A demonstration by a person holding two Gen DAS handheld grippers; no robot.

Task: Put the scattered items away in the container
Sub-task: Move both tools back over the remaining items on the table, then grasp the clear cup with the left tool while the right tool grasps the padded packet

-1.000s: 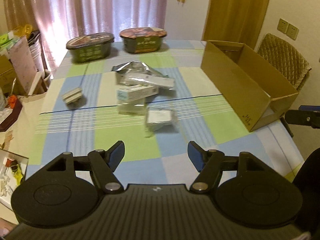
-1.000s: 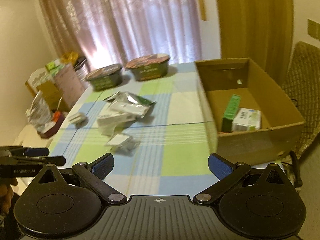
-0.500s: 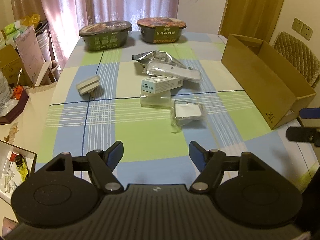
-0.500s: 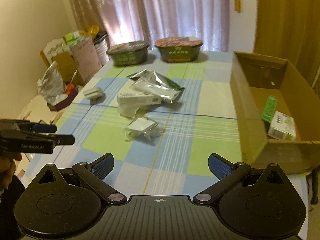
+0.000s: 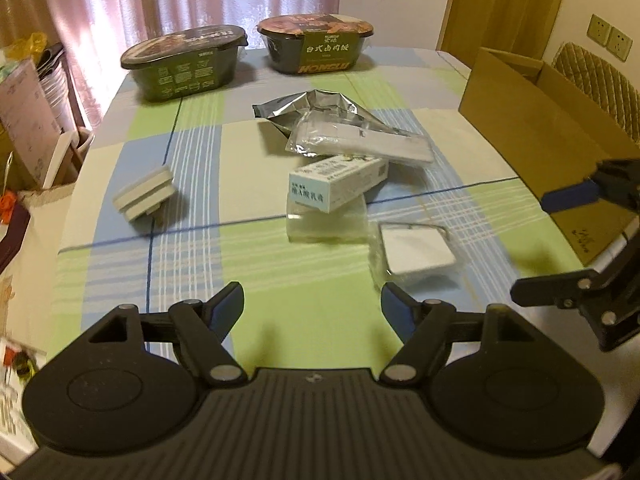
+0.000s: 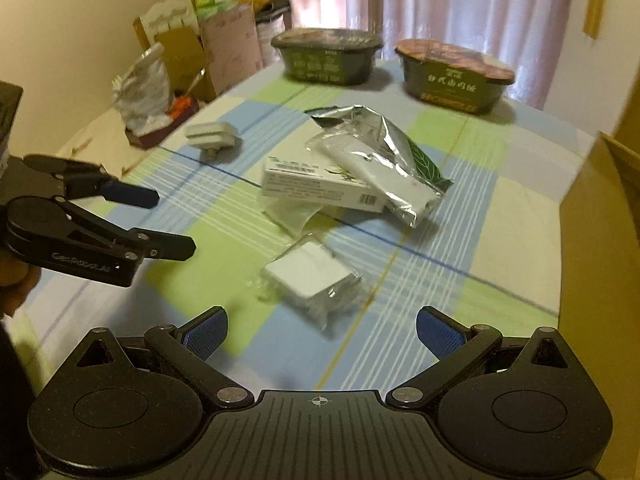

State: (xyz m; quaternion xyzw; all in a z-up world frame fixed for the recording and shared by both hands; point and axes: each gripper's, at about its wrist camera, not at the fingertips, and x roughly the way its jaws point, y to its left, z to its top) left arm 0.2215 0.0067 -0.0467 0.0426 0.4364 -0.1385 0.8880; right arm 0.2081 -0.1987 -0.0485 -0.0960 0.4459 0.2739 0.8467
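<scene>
both grippers are being held with jaws spread wide and empty above the near edge of the checked tablecloth [image 5: 312, 304]: the left gripper [image 5: 312, 306] and the right gripper [image 6: 320, 330]. just beyond them a white square item in a clear bag [image 5: 416, 254] is lying on the cloth. farther on, a white carton [image 5: 338, 184] is resting on a clear pouch, a silver foil packet [image 5: 316, 106] behind it. the cardboard box [image 5: 532, 128] is standing at the right edge.
</scene>
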